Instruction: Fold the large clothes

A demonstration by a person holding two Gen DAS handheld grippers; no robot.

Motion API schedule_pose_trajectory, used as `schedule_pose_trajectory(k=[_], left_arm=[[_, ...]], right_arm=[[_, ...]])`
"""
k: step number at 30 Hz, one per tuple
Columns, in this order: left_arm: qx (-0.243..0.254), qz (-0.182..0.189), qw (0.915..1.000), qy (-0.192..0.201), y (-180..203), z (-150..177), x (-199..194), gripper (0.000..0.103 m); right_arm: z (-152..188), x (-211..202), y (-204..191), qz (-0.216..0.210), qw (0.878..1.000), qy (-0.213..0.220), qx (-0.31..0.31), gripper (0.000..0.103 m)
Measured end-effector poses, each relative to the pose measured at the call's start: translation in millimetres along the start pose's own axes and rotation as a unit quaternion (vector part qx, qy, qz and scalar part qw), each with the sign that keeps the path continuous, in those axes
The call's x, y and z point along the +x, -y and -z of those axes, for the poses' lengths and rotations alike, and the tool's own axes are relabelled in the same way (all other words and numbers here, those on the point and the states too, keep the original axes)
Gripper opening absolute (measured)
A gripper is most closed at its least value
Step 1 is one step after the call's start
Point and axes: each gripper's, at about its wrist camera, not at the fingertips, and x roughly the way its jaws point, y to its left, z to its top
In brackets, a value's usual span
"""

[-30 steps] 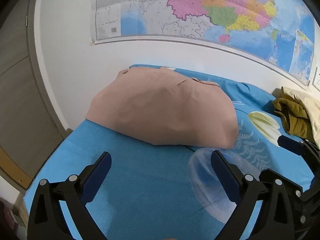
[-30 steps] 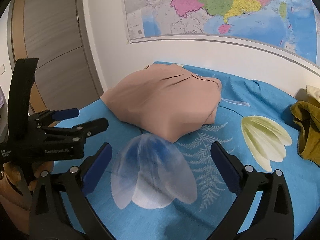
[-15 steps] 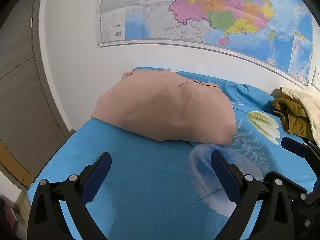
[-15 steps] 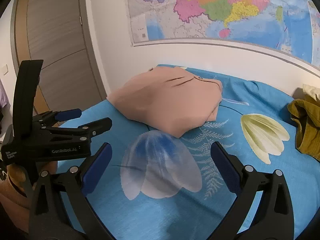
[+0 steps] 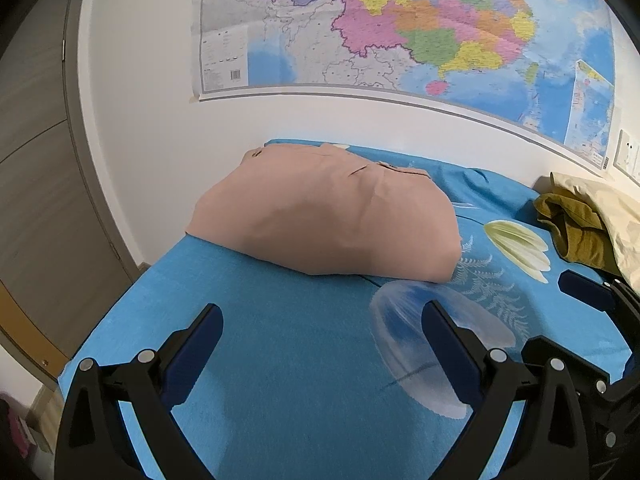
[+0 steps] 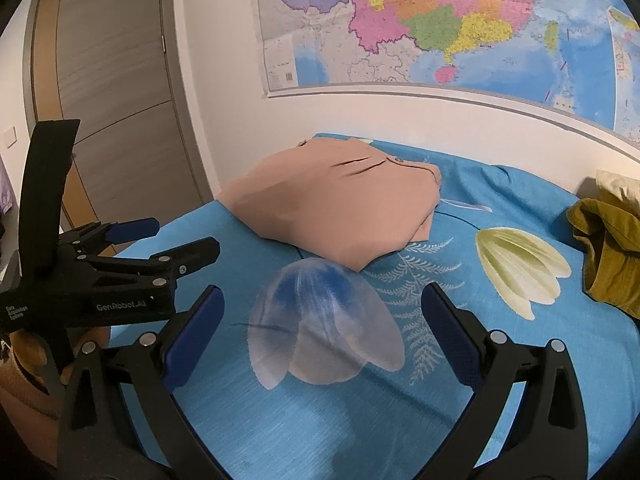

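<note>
A folded tan-pink garment (image 5: 328,216) lies flat on the blue bed sheet (image 5: 280,340) near the far wall; it also shows in the right wrist view (image 6: 340,208). My left gripper (image 5: 320,344) is open and empty, hovering over the sheet short of the garment's near edge. My right gripper (image 6: 322,332) is open and empty, over a printed flower, also short of the garment. The left gripper also shows in the right wrist view (image 6: 160,240), at the left, jaws apart.
An olive-green garment (image 6: 604,256) and a cream one (image 5: 600,216) lie crumpled at the right of the bed. A map (image 5: 400,28) hangs on the white wall behind. A wooden door (image 6: 108,100) stands to the left. The bed's left edge (image 5: 120,312) drops off.
Both grippers have drawn back and risen a little from the folded garment, which looks smaller and farther away. Both stay open. The garment has not moved.
</note>
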Motion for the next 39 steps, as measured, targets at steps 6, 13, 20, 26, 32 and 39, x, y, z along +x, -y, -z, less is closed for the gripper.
schedule_pose_trajectory(k=[6, 13, 20, 26, 32, 39], left_arm=[[0.001, 0.000, 1.0000, 0.002, -0.6, 1.0, -1.9, 0.096], [0.003, 0.001, 1.0000, 0.003, 0.6, 2.3, -5.5, 0.096], [0.006, 0.003, 1.0000, 0.004, 1.8, 3.4, -8.3, 0.096], [0.006, 0.004, 1.0000, 0.003, 2.0, 4.5, -6.8, 0.096], [0.006, 0.004, 1.0000, 0.003, 1.6, 4.5, -6.8, 0.096], [0.006, 0.004, 1.0000, 0.001, 2.0, 4.7, -6.7, 0.096]], right_arm=[[1.5, -2.3, 0.6, -0.002, 1.000, 0.001, 0.005, 0.097], [4.4, -4.1, 0.5, -0.003, 1.000, 0.001, 0.010, 0.097], [5.7, -5.1, 2.3, -0.005, 1.000, 0.000, 0.015, 0.097], [7.1, -4.7, 2.5, -0.007, 1.000, -0.001, 0.017, 0.097], [7.5, -5.6, 3.6, -0.009, 1.000, -0.001, 0.022, 0.097], [8.7, -5.0, 4.3, -0.009, 1.000, -0.002, 0.022, 0.097]])
